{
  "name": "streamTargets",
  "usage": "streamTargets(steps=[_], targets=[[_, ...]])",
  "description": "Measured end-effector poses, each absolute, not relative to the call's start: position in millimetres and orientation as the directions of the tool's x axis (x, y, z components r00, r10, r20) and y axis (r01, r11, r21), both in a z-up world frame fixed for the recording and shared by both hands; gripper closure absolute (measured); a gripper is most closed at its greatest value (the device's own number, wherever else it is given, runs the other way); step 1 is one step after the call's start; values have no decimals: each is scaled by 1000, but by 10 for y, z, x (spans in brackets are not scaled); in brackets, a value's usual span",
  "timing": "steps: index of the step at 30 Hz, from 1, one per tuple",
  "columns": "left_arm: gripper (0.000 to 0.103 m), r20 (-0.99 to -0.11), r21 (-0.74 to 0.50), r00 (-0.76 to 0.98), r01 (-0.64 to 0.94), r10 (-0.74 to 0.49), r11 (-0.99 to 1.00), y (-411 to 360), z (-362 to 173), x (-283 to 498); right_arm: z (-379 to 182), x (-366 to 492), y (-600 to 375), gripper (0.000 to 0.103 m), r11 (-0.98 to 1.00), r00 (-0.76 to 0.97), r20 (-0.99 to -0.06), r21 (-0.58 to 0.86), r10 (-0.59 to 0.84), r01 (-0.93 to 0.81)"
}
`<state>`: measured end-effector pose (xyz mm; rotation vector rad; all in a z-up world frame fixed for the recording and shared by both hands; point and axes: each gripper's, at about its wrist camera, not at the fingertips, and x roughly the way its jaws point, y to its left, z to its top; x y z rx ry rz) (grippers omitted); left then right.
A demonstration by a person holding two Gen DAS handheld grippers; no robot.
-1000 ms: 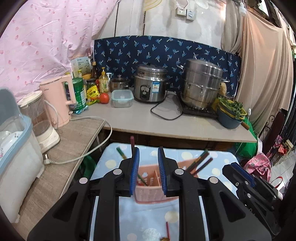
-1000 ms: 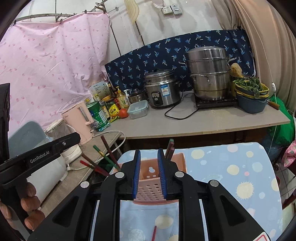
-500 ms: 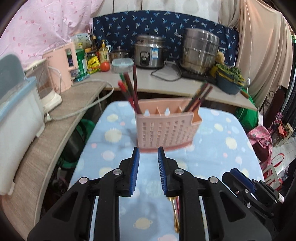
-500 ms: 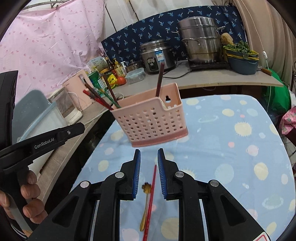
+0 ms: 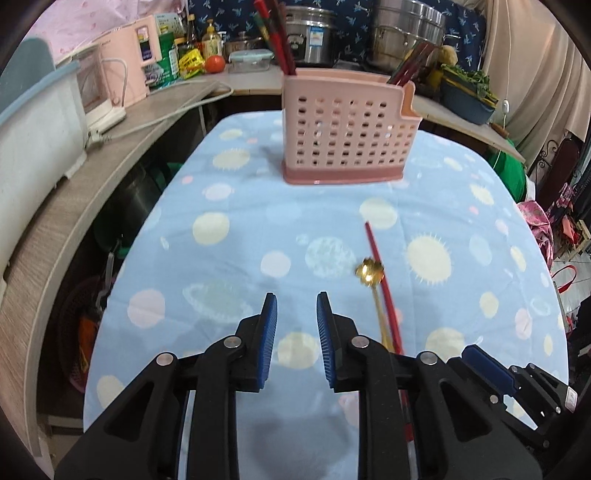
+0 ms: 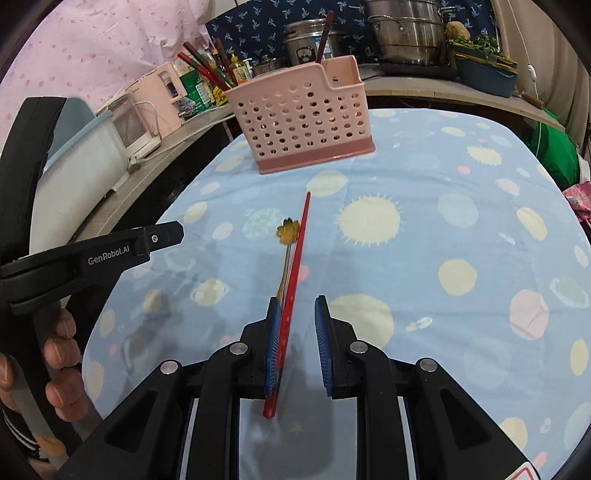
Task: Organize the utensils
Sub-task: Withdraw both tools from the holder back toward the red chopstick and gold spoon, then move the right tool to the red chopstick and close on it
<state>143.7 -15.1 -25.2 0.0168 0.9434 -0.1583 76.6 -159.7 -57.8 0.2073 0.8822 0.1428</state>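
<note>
Left wrist view first: my left gripper hangs over the blue spotted cloth, jaws parted and opening, nothing between them, just bare cloth. Gold spoon and red chopstick lie side by side to the right of the jaws, pointing toward the pink holder. Holder stands upright at the far end of the cloth, chopsticks sticking out of its left and right ends. Right gripper shows at lower right corner.

Right wrist view: my right gripper is low over the cloth, jaws parted. Red chopstick runs between them, close against the left pad; right pad is clear of it, so no grasp. Spoon lies just left of the chopstick. Holder sits farther ahead. A hand holds the left gripper at the left edge.
</note>
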Motion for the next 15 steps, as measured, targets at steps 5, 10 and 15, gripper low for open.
streamTargets(steps=[5, 10, 15], targets=[[76, -827, -44, 551, 130, -109, 991, -97, -433, 1328, -710, 657, -1518, 84, 971, 606, -766, 234, 216, -50], [76, -847, -42, 522, 124, -101, 991, -50, -568, 1245, -788, 606, -1455, 84, 970, 590, -776, 235, 223, -58], [75, -856, -35, 507, 131, -97, 991, -51, -648, 1176, -827, 584, -1409, 84, 971, 582, -782, 232, 225, -64]])
